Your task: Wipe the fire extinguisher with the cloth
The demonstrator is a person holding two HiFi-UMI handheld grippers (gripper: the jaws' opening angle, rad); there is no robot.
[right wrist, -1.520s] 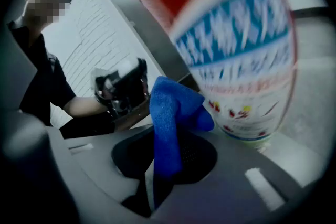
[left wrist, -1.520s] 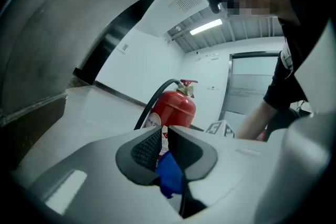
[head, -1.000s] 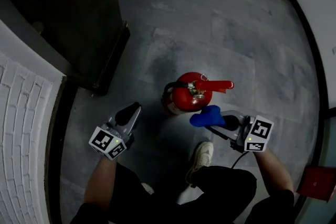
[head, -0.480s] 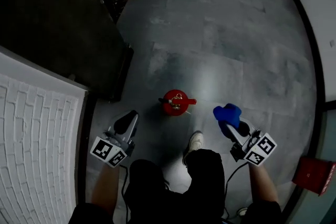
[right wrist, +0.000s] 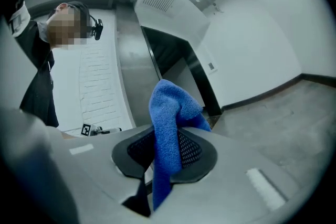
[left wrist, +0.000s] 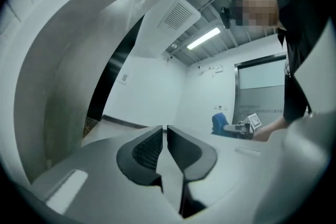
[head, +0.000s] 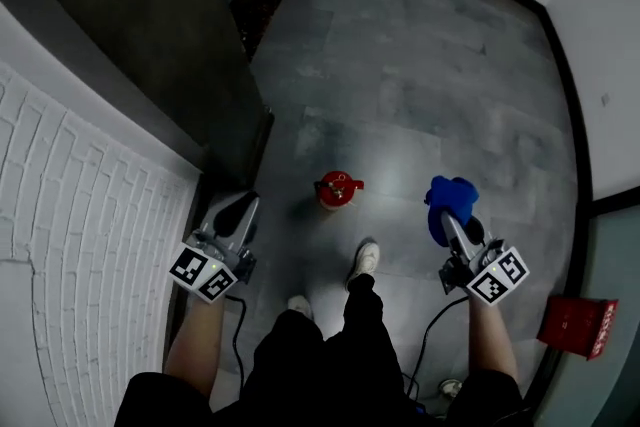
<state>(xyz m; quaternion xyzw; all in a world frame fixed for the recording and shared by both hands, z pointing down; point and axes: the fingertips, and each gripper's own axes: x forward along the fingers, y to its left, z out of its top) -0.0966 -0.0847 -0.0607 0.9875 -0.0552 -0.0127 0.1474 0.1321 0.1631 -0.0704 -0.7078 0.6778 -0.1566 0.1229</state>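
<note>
Two tongs: left tongs (left wrist: 165, 136) pressed together, right tongs (right wrist: 164, 148) clamped on blue cloth (right wrist: 169, 113).

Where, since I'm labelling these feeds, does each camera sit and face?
Head view: on the head, facing down at fire extinguisher; forearms, legs show.
Left gripper view: on left hand-held gripper, facing across the room; empty shut jaws, torso.
Right gripper view: on right hand-held gripper, facing brick wall; jaws shut on cloth.
All share the cloth.
</note>
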